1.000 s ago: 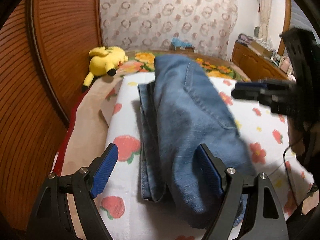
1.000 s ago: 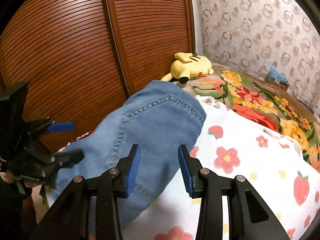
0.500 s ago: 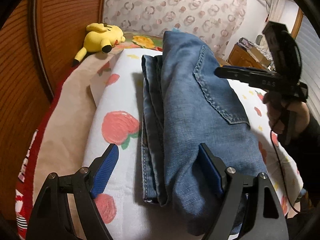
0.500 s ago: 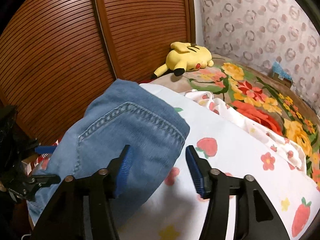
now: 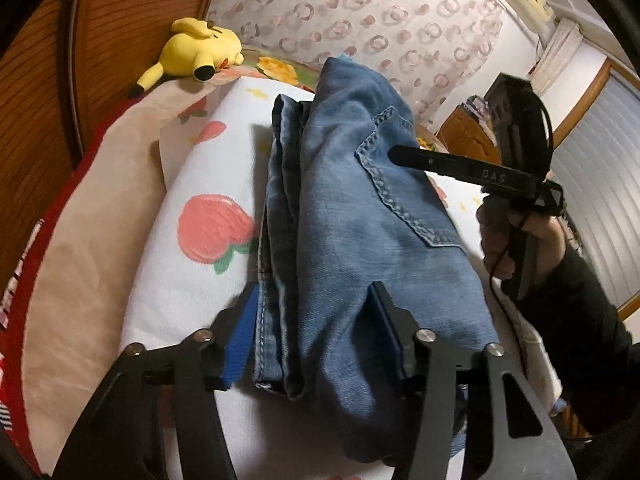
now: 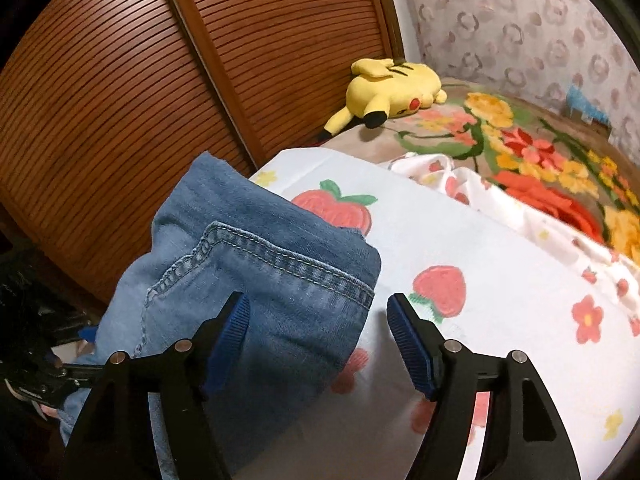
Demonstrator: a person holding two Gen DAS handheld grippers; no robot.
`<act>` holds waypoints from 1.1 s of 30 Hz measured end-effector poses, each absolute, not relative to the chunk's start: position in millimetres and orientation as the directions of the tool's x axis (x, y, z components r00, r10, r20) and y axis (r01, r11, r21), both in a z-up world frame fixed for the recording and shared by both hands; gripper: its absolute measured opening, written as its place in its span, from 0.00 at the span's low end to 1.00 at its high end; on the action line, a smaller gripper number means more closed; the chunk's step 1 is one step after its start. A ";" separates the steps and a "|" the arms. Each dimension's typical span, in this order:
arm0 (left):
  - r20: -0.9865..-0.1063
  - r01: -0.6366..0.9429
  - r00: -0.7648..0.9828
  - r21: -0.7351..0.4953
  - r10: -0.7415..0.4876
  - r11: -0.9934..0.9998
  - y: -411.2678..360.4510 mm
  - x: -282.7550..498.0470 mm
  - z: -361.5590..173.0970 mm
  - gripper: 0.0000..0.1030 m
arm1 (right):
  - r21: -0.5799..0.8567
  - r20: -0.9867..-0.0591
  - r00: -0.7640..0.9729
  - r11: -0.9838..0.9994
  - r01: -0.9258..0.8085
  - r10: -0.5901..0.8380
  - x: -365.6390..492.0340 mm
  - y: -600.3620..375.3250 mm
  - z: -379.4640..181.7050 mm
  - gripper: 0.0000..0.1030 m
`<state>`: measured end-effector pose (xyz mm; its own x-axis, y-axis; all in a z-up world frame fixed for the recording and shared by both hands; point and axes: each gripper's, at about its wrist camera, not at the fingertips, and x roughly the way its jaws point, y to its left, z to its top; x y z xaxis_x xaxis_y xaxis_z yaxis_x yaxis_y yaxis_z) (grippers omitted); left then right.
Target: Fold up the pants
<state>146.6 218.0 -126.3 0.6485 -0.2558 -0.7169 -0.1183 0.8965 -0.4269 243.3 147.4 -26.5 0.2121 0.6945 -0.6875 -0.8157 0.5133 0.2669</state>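
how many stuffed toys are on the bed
1: a yellow plush toy with black-tipped ears lies at the far end of the bed, on the flowered blanket beside the slatted wooden wall. Others may be hidden outside the views.
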 end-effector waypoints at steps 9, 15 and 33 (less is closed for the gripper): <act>-0.708 -0.070 0.657 -0.400 -0.260 0.914 211.4 143.5 -115.0 0.21 | 0.331 -0.671 0.128 0.449 -0.830 0.731 255.2 147.2 -25.7 0.37; -0.690 -0.062 0.681 -0.389 -0.246 0.919 217.7 136.9 -101.2 0.16 | 0.289 -0.620 0.145 0.397 -0.871 0.771 243.6 145.0 1.2 0.22; -0.662 -0.072 0.739 -0.259 -0.123 0.963 277.5 197.7 -58.7 0.12 | 0.253 -0.517 0.271 0.448 -0.857 0.812 268.7 152.5 25.8 0.21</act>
